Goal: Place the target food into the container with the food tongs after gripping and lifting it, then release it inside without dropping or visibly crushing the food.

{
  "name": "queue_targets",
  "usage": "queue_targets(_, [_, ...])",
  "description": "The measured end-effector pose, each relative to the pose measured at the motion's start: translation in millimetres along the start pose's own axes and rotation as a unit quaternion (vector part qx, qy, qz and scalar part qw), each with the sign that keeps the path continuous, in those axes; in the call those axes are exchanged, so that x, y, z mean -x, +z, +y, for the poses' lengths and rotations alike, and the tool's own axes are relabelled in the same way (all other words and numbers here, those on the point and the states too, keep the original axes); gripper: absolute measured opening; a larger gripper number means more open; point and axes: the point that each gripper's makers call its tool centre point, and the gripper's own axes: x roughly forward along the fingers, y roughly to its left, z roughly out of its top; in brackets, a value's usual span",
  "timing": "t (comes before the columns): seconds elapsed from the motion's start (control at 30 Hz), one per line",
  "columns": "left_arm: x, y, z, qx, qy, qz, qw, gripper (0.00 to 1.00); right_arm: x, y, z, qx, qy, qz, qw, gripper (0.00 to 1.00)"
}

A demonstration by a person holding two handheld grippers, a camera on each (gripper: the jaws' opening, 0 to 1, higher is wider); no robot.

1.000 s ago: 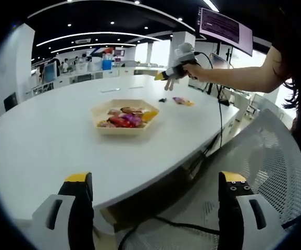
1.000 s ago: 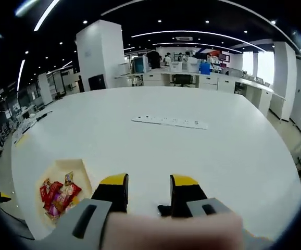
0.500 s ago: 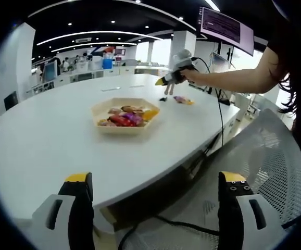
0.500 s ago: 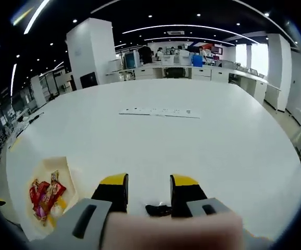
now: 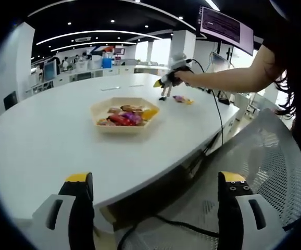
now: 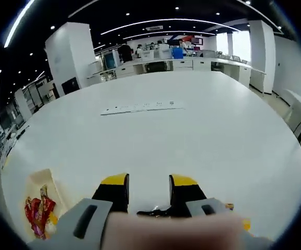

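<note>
My right gripper [image 6: 148,187] hangs low over the white table [image 6: 192,135], jaws apart — a dark thing between their bases, the tongs perhaps, is mostly hidden. The pale hexagonal tray [image 5: 123,117] holds glossy red and orange wrapped snacks [image 5: 124,119]; another wrapped packet [image 5: 182,100] lies beyond it, too small to read. My left gripper [image 5: 153,183] — yellow-tipped jaws wide apart — holds nothing beside a mesh chair [image 5: 265,172].

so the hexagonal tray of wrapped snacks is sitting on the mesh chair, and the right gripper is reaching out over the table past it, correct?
Not quite. The hexagonal tray of wrapped snacks sits on the white table, not on the mesh chair; the left gripper view shows this. The rest holds: the right gripper is reaching out over the table past the tray.
</note>
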Motion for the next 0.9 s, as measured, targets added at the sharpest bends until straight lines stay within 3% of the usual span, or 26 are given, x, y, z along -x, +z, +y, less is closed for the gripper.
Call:
queue_targets(0.17, [0.0,-0.1,-0.3,0.0,-0.002,0.0,1.0,0.96,-4.2,0.9,-0.2,-0.011,-0.011,0.002,0.9999,0.29])
queue_targets(0.37, [0.0,-0.6,-0.8,0.002,-0.003,0.002,1.0,0.95,-8.7,-5.1,-0.3,0.023,-0.022,0.012,0.9994,0.29])
queue_targets(0.6, [-0.1,-0.8,-0.7,0.002,-0.002,0.003,1.0,0.95,-8.0,-15.4,4.1,0.103,-0.013,0.021,0.9944,0.25])
queue_targets(0.9, [-0.2,-1.3,-1.1,0.001,-0.003,0.005,1.0,0.95,9.8,-23.7,-12.9,0.103,-0.009,0.03,0.9941,0.26])
